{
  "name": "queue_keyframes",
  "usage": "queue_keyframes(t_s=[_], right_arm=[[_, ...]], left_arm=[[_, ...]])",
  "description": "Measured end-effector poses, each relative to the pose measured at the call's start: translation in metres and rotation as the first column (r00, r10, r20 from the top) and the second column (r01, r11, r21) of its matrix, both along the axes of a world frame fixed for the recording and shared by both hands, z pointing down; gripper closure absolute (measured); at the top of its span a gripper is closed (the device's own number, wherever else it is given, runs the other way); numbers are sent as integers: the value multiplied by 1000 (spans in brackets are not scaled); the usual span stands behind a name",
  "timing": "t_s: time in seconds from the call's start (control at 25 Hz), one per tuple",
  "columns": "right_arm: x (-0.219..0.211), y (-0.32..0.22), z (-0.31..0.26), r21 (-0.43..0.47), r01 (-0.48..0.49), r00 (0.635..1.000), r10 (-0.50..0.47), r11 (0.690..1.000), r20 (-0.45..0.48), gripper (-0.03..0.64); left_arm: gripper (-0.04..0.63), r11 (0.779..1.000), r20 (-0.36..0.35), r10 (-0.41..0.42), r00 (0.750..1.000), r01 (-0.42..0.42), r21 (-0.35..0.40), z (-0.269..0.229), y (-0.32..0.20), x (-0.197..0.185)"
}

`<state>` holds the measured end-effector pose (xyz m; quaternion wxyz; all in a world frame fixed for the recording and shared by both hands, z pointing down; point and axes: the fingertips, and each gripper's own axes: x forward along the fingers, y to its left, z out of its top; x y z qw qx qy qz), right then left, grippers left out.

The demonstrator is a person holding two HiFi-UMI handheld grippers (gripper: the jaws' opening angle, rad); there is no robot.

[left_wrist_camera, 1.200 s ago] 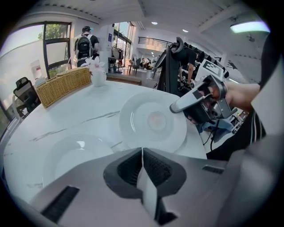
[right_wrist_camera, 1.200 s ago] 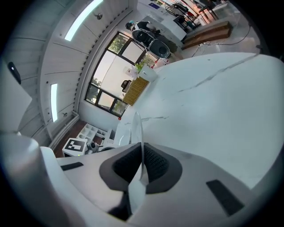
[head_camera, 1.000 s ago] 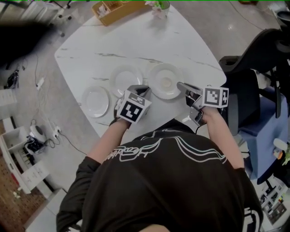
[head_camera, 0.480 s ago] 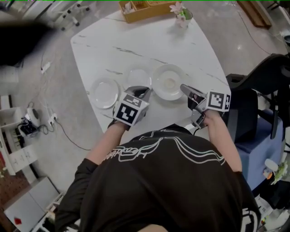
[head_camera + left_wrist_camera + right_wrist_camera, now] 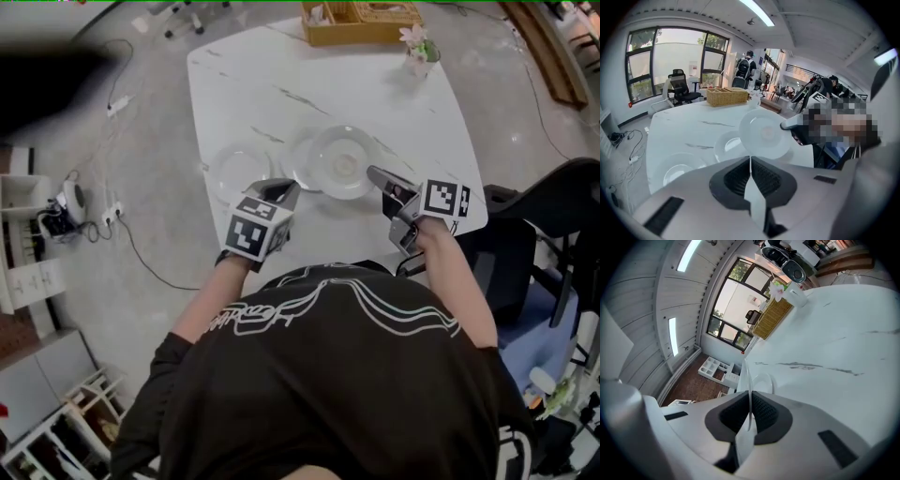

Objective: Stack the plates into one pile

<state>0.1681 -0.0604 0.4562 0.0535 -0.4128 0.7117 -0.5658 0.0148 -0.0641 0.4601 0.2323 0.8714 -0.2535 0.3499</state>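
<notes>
The right tool [image 5: 377, 175] pinches the large plate [image 5: 342, 161]; the left tool [image 5: 287, 190] is closed, empty. Two smaller plates [image 5: 242, 171] lie left of the large plate, with a basket [image 5: 356, 25] beyond it.

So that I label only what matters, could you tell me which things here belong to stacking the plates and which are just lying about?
Part of the job:
large plate, gripped at its rim by the right gripper
middle plate
left plate
left gripper, shut and empty

Just lying about:
wicker basket
flower vase
office chair
</notes>
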Motion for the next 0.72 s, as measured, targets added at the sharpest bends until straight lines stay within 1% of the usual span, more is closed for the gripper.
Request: queue_keyframes(t_s=[0.2, 0.4, 0.72], right_arm=[[-18, -13, -1, -7, 32, 999, -32, 999, 12, 580], [-40, -27, 7, -28, 76, 997, -76, 997, 26, 580], [-55, -47, 27, -64, 114, 993, -111, 991, 49, 580]], left_arm=[[565, 996, 3, -85, 996, 85, 3, -9, 2, -31], [565, 988, 0, -155, 988, 155, -10, -4, -1, -54], [565, 977, 25, -208, 978, 209, -44, 11, -1, -70]])
